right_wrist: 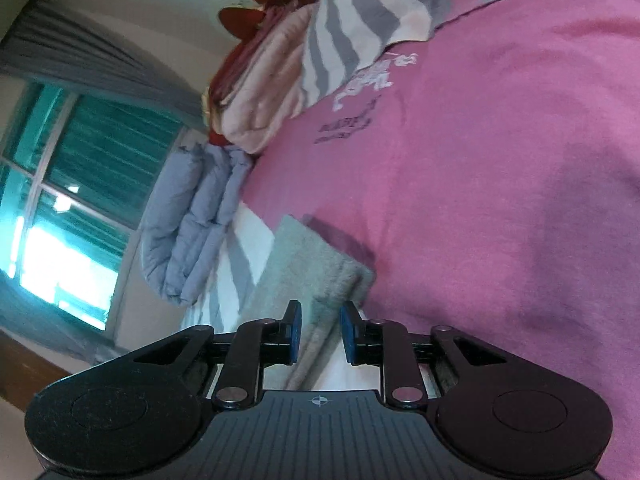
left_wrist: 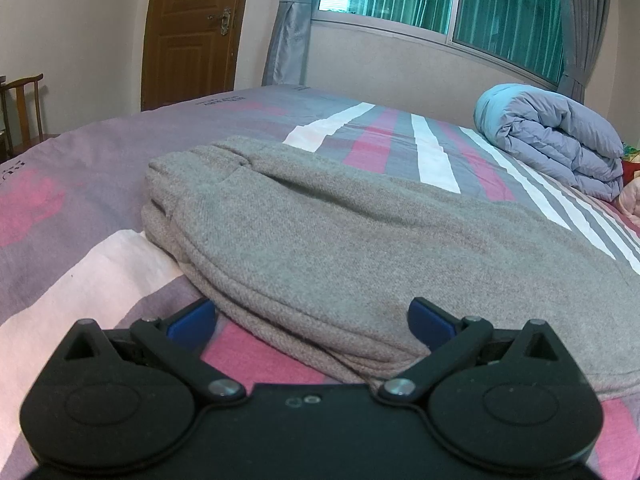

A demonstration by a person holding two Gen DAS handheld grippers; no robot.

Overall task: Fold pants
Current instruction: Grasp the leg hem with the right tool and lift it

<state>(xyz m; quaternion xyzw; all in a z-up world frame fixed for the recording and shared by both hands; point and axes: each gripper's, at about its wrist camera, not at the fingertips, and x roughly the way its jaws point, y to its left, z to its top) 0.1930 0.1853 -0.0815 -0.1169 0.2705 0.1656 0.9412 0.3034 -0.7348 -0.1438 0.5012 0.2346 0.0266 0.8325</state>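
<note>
1. Bedsheet (left_wrist: 100,152): dark printed lettering, too small to read.
2. Left claw (left_wrist: 312,320): jaws spread wide, straddling the near hem of the folded grey pants (left_wrist: 320,240) lying on the bed.
3. Right claw (right_wrist: 320,334): jaws narrowly parted around a grey pants edge; contact cannot be told.

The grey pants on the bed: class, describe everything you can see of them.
The grey woolly-looking pants lie folded in layers on the pink, grey and white striped bedsheet, gathered waistband at the far left. The open left gripper straddles their near edge; the open right gripper brackets one end without pinching.
</note>
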